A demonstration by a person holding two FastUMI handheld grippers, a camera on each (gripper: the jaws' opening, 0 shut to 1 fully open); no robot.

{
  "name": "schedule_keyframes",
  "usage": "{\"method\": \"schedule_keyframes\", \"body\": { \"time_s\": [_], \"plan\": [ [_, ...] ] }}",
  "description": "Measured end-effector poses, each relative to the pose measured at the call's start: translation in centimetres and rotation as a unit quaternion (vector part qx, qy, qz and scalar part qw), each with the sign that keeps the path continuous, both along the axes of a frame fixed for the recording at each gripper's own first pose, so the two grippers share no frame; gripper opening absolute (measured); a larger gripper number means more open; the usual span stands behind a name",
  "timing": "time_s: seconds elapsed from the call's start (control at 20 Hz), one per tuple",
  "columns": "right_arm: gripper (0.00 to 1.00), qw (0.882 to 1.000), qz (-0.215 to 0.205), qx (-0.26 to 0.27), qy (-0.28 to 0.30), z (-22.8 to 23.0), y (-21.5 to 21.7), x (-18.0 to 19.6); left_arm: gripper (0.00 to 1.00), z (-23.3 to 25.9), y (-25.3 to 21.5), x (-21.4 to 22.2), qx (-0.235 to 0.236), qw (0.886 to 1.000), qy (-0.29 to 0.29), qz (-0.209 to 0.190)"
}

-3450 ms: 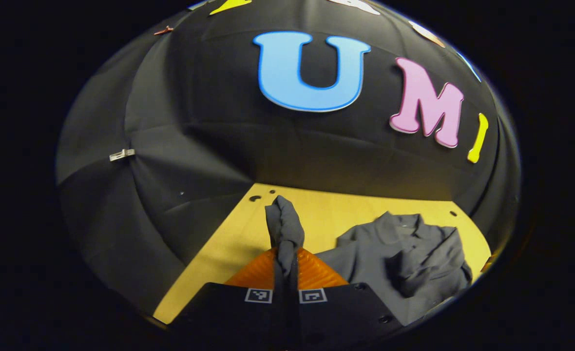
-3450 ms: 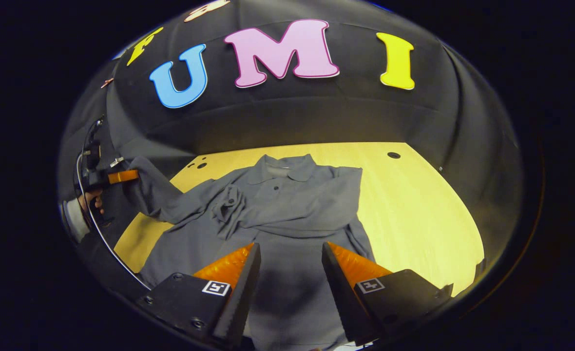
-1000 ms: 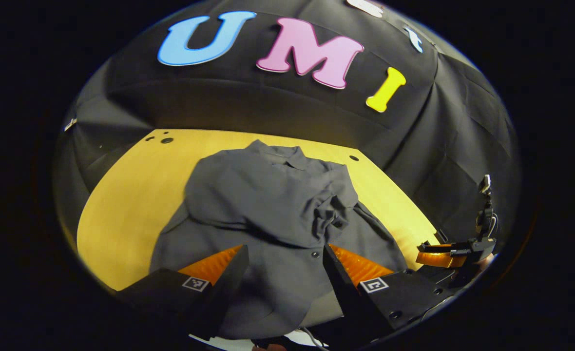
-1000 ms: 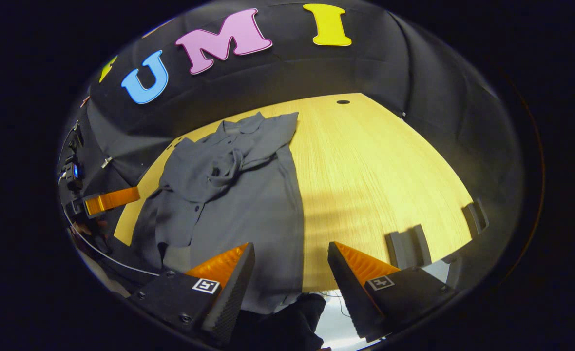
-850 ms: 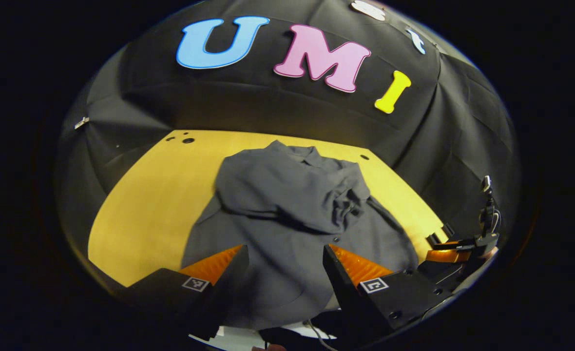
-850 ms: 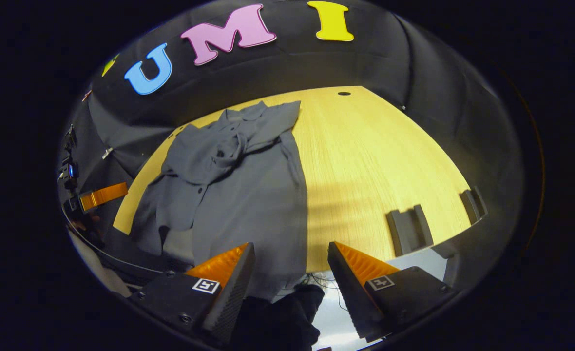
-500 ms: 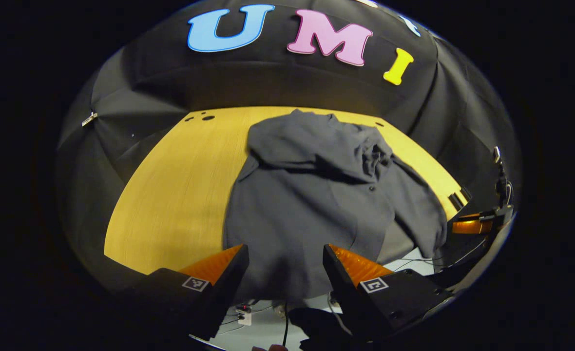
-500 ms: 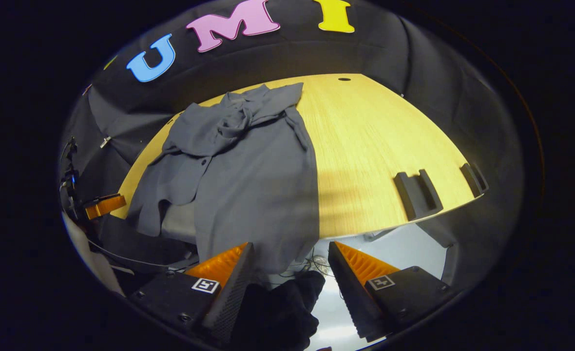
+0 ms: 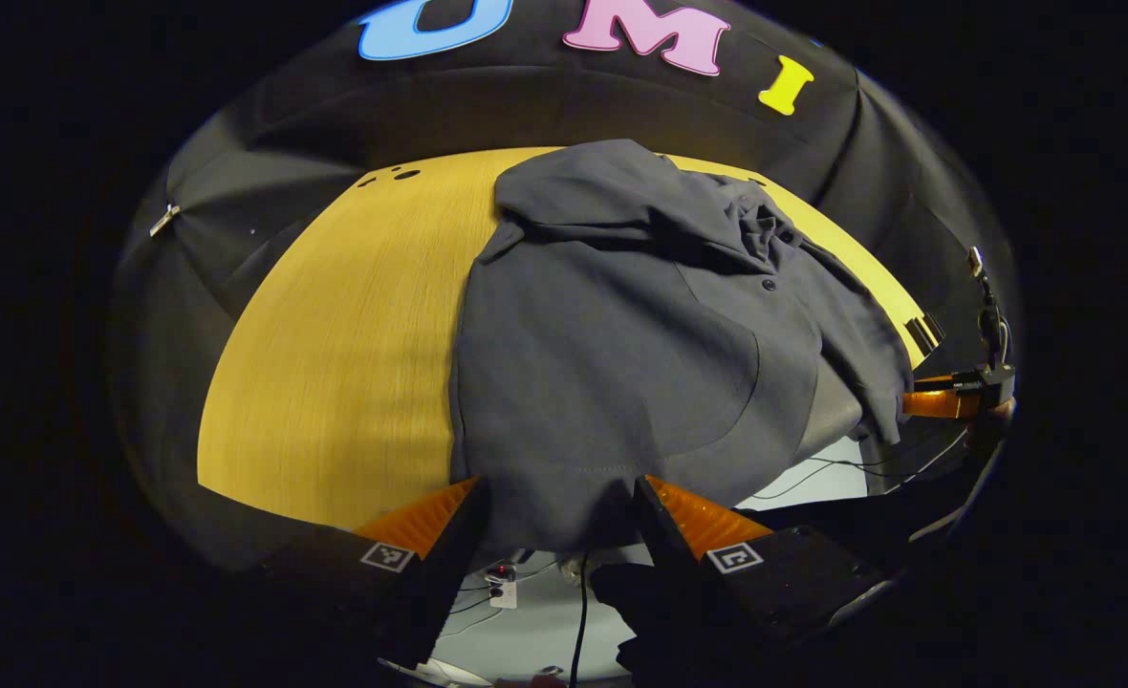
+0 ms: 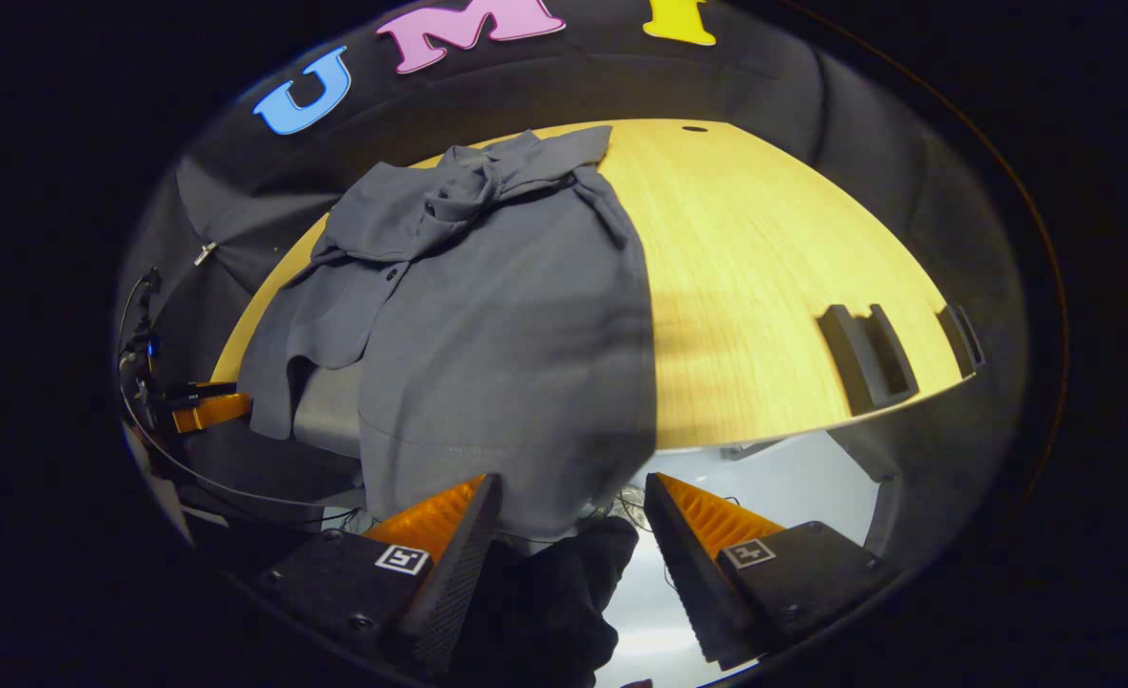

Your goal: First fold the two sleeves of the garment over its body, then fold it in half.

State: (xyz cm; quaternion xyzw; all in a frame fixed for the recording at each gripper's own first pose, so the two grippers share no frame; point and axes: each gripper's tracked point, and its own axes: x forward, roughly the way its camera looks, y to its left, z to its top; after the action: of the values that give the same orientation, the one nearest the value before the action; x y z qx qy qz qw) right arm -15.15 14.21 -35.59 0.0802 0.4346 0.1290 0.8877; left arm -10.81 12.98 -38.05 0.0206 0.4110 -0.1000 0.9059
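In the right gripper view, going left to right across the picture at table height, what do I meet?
Left gripper → grey garment → bare yellow tabletop → two dark slotted holders at the table's right edge.

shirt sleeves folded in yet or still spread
Folded in: both sleeves lie bunched across the shirt chest. The half fold is not done; the hem hangs off the table.

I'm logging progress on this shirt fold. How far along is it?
Done: both sleeves lie bunched over the chest of the grey shirt on the wooden table.
In hand: nothing is gripped. The left gripper and the right gripper are open at the hem, which hangs over the table's near edge.
Left: grip the hem and fold the shirt in half.
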Motion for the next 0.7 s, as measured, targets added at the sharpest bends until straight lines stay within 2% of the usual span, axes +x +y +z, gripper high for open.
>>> {"method": "schedule_keyframes", "body": {
  "time_s": [0.1,0.2,0.25,0.3,0.4,0.45,0.5,0.55,0.6,0.7],
  "plan": [
    [0.95,1.000,0.007,-0.011,0.018,-0.9,0.3,0.3,0.97,-0.1,0.0,-0.1,0.026,1.000,0.007,-0.005],
    [0.95,0.999,0.002,-0.002,0.048,-2.3,1.3,0.6,0.98,0.0,0.3,-0.1,0.015,1.000,0.014,0.023],
    [0.80,0.998,-0.001,0.008,0.062,-2.7,2.1,0.8,0.96,0.0,0.3,0.1,0.017,0.999,0.016,0.025],
    [0.82,0.997,0.005,0.024,0.077,-3.2,3.2,1.0,0.95,-0.3,-0.1,0.1,0.017,0.999,0.023,0.018],
    [0.39,0.996,0.026,0.032,0.084,-3.0,4.8,1.2,0.54,0.1,-0.8,0.8,0.016,1.000,0.026,-0.005],
    [0.17,0.996,0.045,0.018,0.072,-2.6,5.1,1.1,0.34,0.2,-1.0,1.2,0.010,0.999,0.029,-0.010],
    [0.11,0.996,0.065,0.004,0.057,-2.2,5.4,1.0,0.13,0.3,-0.9,1.3,0.009,0.999,0.035,-0.008],
    [0.11,0.996,0.080,-0.004,0.044,-1.5,5.3,0.4,0.06,0.2,-0.9,1.4,0.005,0.999,0.041,-0.006],
    [0.11,0.996,0.088,-0.001,0.032,-0.7,5.1,0.0,0.06,0.4,-1.0,1.5,-0.003,0.999,0.045,-0.004],
    [0.08,0.997,0.078,0.015,0.008,1.5,4.5,-0.1,0.05,1.4,-1.2,1.5,-0.026,0.999,0.043,0.004]
  ]
}}
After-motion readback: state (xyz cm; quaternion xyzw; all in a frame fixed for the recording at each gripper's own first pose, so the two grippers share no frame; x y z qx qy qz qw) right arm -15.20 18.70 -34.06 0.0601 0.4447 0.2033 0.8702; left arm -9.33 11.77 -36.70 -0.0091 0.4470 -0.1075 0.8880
